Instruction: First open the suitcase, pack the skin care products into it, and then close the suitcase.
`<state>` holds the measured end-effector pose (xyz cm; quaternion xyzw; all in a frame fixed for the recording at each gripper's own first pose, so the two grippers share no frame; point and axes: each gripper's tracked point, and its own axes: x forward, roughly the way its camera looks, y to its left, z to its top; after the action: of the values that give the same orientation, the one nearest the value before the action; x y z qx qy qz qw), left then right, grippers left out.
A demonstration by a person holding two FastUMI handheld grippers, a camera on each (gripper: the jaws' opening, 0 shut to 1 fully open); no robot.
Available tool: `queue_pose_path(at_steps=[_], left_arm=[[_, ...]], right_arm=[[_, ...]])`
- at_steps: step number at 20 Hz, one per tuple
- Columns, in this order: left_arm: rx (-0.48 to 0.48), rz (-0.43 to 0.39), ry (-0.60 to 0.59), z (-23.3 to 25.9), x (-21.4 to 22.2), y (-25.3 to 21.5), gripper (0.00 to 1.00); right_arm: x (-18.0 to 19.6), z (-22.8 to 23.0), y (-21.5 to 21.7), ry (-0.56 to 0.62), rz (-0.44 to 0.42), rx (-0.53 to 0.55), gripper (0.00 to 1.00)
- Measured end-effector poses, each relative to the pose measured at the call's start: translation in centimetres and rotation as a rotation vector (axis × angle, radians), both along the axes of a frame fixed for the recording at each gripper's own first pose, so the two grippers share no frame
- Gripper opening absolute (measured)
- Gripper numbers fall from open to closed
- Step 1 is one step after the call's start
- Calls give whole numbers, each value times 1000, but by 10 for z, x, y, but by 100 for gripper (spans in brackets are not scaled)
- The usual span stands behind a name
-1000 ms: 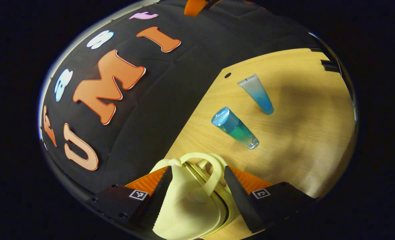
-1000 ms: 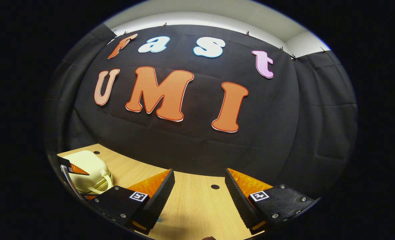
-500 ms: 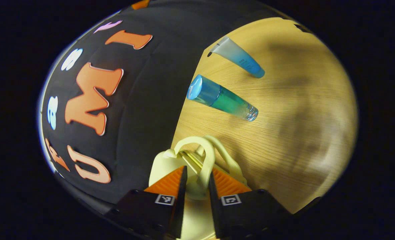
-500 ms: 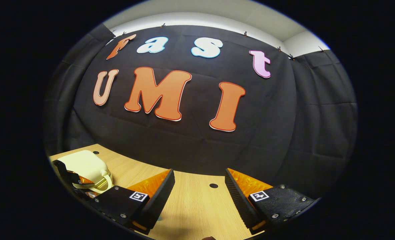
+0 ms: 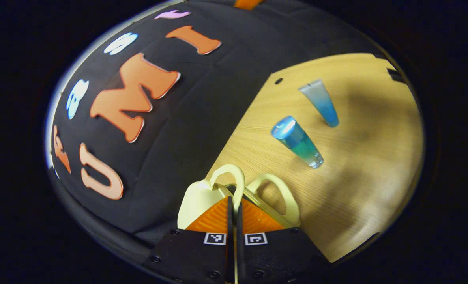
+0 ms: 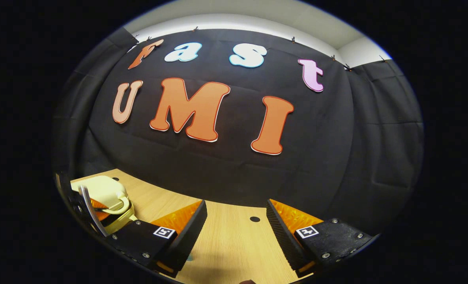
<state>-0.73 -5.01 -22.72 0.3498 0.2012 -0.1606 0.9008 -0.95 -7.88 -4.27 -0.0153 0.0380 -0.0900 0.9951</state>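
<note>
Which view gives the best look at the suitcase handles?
The left gripper view: the left gripper is shut on one cream handle, the other handle splayed aside. The right gripper view shows the suitcase small at its edge, its handles hard to separate.

Recording booth, black cloth wall (image 6: 226, 173), bare wooden table (image 6: 230, 240), white ceiling strip (image 6: 257, 15)

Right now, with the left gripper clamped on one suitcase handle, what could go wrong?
The left gripper pinches only one handle loop of the suitcase; the thin loop could slip out. The whole case might lift rather than open. The right gripper hangs open, not bracing it.
</note>
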Motion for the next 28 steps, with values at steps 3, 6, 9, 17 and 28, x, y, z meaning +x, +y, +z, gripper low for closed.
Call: queue_pose_path(at_steps=[3, 6, 9, 17, 28], left_arm=[[-149, 113, -18, 32, 8, 29, 3], [-265, 215, -33, 62, 15, 59, 2], [-369, 309, -57, 80, 21, 99, 2], [-454, 484, -139, 109, 20, 208, 2], [-470, 692, -175, 68, 9, 357, 2]], right_arm=[[5, 2, 9, 0, 21, -5, 95], [12, 6, 21, -3, 44, -14, 95], [18, 10, 31, -6, 63, -20, 95], [29, 14, 63, 2, 115, -27, 95], [35, 16, 106, 33, 150, -30, 95]])
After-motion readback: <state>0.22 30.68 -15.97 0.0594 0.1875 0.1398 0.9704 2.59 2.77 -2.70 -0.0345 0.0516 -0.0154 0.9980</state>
